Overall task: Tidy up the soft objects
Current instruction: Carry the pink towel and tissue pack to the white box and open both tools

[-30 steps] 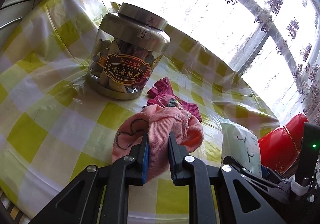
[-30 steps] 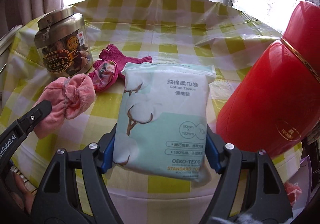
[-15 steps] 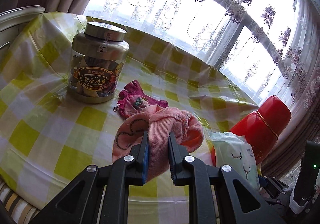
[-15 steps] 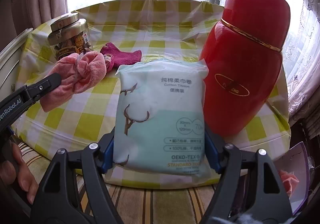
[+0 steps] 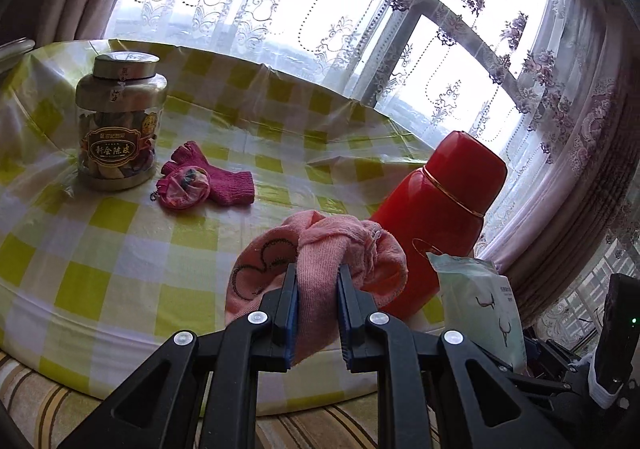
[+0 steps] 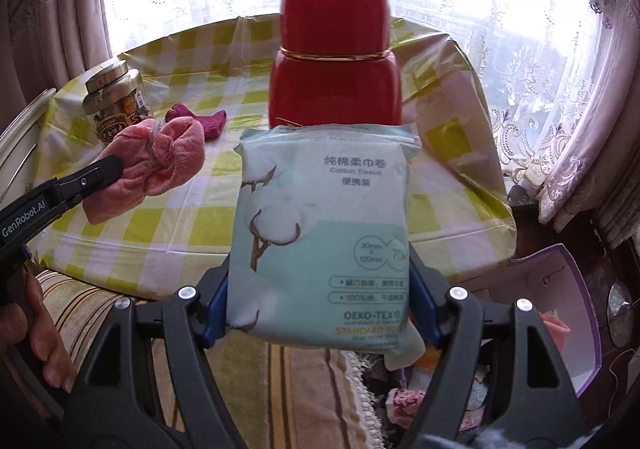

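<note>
Carrying two soft things clear of the counter [image 5: 120, 241]
Left gripper [image 5: 318, 313] jaws pinch the pink towel [image 5: 320, 257]; right gripper [image 6: 318, 309] jaws clamp the cotton tissue pack [image 6: 324, 233]; best keep both squeezes firm and avoid the red thermos [image 6: 334, 61]

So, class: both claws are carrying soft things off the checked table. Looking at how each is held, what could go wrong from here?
1. The left claw pinches only a narrow fold of the pink cloth; the rest hangs loose, so it might slip free or snag.
2. The right claw grips the tissue pack near its bottom, so the squashy pack could tip or slide out.
3. The red flask stands right behind the pack; a swing might knock it over.
</note>
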Demonstrator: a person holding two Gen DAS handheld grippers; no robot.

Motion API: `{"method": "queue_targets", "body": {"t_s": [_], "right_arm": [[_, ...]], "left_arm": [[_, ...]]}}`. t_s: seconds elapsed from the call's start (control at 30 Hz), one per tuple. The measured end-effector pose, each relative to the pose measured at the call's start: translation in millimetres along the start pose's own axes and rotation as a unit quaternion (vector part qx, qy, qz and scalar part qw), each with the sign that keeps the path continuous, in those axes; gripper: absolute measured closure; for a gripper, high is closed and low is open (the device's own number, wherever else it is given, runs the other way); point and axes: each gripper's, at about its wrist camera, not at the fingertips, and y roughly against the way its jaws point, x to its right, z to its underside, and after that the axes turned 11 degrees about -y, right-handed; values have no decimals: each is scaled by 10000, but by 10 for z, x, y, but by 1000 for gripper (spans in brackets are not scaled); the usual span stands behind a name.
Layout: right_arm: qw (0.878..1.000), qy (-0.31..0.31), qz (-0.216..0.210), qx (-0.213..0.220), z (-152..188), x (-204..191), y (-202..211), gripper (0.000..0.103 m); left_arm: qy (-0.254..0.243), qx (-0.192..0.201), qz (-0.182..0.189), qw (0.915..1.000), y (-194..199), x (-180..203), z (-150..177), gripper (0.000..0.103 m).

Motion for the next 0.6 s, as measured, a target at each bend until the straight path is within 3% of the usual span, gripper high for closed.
{"method": "queue_targets", "body": {"t_s": [0.3,0.6], "right_arm": [[9945,-811,667,6,31,1059,70,27],[9803,-1610,1148,-10,2,1873,-9,27]], "left_arm": [[-508,-348,558,9965,-138,700,88,85],[-1022,-725,1146,9855,-354,1464,220,85]]}}
